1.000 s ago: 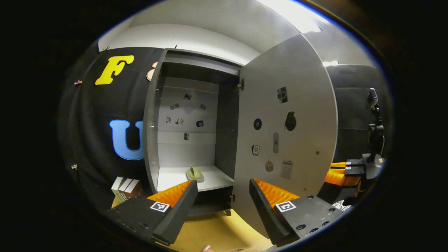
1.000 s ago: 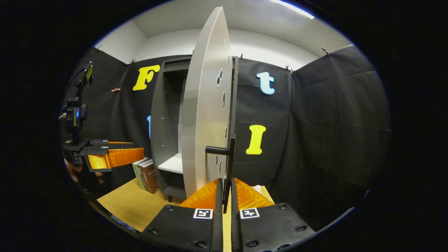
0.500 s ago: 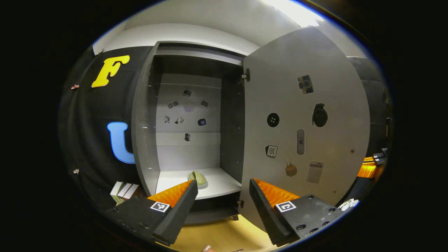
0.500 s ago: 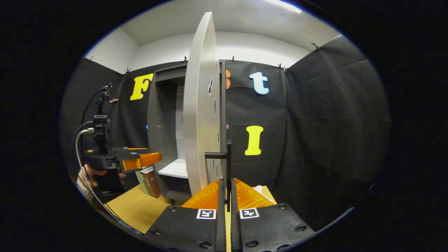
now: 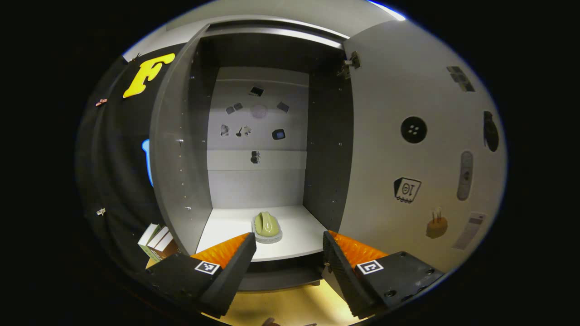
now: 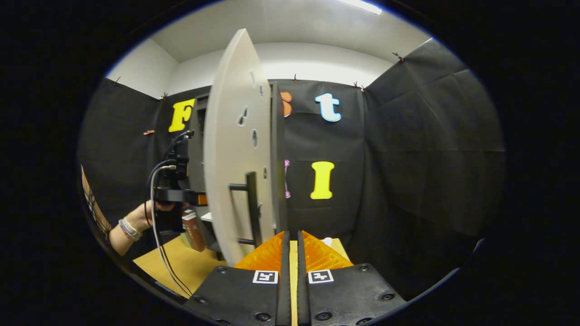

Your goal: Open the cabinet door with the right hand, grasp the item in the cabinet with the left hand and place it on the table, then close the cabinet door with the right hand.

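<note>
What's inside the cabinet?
A small green item sits on the white shelf. Little stickers dot the back wall. Below the shelf is hidden.

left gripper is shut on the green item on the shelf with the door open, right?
Not quite. In the left gripper view the left gripper is open, its fingers short of the green item, which sits untouched on the shelf. The door is open, as you say.

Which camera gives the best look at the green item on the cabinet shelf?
The left gripper view: the green item sits in plain sight on the white shelf, just beyond the open left tongs. In the right gripper view the open cabinet door blocks the interior.
</note>
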A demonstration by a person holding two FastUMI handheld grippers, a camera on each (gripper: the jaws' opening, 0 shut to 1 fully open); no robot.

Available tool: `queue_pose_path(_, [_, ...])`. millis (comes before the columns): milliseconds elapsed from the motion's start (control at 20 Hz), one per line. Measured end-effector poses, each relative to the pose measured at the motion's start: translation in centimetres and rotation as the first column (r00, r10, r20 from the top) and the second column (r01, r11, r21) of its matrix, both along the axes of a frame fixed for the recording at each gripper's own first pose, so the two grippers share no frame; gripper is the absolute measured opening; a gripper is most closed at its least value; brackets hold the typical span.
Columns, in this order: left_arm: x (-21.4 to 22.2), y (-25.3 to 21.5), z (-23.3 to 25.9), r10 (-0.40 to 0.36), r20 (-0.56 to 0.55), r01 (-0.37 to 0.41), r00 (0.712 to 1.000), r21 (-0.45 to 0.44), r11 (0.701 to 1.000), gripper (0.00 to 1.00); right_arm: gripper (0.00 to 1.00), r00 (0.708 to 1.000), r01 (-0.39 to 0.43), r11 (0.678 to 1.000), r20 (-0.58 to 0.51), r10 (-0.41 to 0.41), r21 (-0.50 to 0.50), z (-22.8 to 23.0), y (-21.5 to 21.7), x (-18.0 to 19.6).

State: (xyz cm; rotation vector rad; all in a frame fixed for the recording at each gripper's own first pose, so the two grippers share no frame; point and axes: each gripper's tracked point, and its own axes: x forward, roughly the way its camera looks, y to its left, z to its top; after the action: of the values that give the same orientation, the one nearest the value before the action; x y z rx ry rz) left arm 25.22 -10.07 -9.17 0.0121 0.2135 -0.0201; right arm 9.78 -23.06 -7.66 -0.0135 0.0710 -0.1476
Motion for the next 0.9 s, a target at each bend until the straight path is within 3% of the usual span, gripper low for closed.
queue_pose_path(100, [2.0,1.0,-0.3,0.025,-0.001,-0.025,1.000,0.034,0.999,0.94,0.12,0.998,0.054,0.999,-0.033,-0.054,0.004,-1.6,-2.5,0.1])
queue_pose_path(200, [4.4,2.6,-0.7,0.061,-0.004,-0.060,0.998,0.082,0.995,0.94,0.31,0.995,0.083,0.997,-0.053,-0.082,0.008,-2.6,-4.3,0.9])
queue_pose_path(250, [5.5,3.1,-1.0,0.075,-0.005,-0.074,0.997,0.093,0.993,0.94,0.32,0.994,0.096,0.995,-0.058,-0.095,0.006,-2.9,-5.2,1.5])
queue_pose_path(300, [6.6,3.5,-1.5,0.084,-0.010,-0.083,0.996,0.086,0.993,0.94,0.52,0.993,0.100,0.995,-0.060,-0.099,0.009,-3.0,-6.0,2.1])
queue_pose_path(350, [7.6,3.8,-2.0,0.093,-0.020,-0.092,0.995,0.066,0.994,0.94,0.46,0.993,0.099,0.995,-0.060,-0.098,0.016,-3.0,-6.4,2.5])
queue_pose_path(600, [13.0,6.1,-4.7,0.136,-0.077,-0.136,0.988,0.012,0.991,0.91,0.84,0.992,0.121,0.992,-0.045,-0.120,0.025,-3.3,-9.2,4.9])
queue_pose_path(900, [16.6,7.1,-8.3,0.133,-0.154,-0.131,0.979,0.020,0.991,0.94,0.90,0.985,0.165,0.984,-0.057,-0.161,0.071,-4.0,-11.9,6.9])
